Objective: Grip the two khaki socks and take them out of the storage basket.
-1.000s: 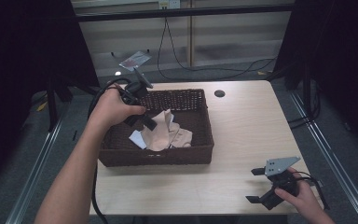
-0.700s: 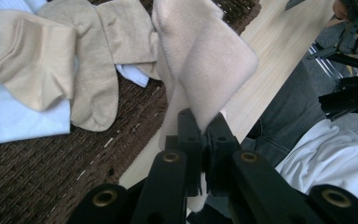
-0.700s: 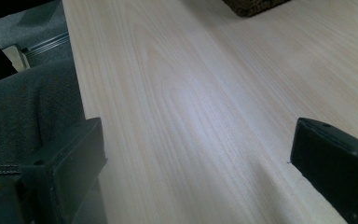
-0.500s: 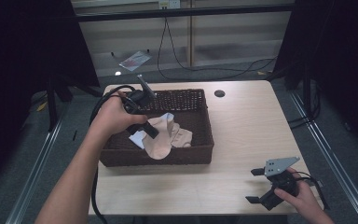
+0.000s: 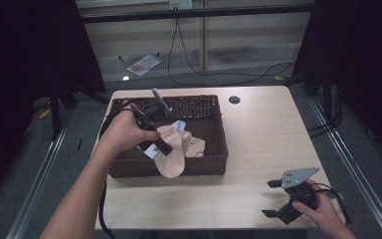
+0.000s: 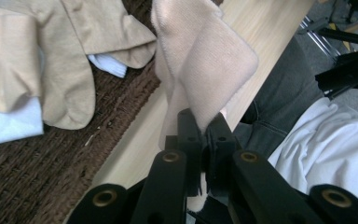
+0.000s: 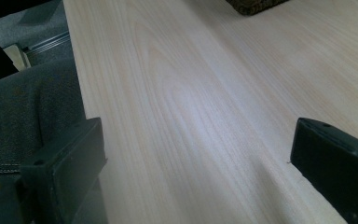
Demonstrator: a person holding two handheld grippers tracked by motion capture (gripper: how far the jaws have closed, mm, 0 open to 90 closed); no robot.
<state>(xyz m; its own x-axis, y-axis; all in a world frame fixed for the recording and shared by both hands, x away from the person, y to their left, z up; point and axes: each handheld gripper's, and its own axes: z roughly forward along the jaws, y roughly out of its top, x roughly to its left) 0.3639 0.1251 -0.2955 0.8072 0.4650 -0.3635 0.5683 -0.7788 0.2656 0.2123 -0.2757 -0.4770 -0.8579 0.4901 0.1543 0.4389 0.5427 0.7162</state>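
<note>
A person sits at a pale wooden table with a dark woven basket on its left half. The left gripper has its jaws pinched tight on a beige sock, lifted so it hangs over the basket's near wall, its toe dangling just outside the rim above the table. More beige socks and bits of white cloth lie on the basket floor. The right gripper rests low at the table's near right corner, well apart from the basket, its jaws spread wide and holding nothing. The grip looks risky: the jaws seem to hold only a fold near the sock's edge, so a quick swing could let it slip free, and the hanging toe might catch on the rough weave of the rim and be tugged loose. The hand covers much of the left gripper from above. How much cloth sits between the jaws is hard to judge. The far socks are cropped, so their number is unclear.
</note>
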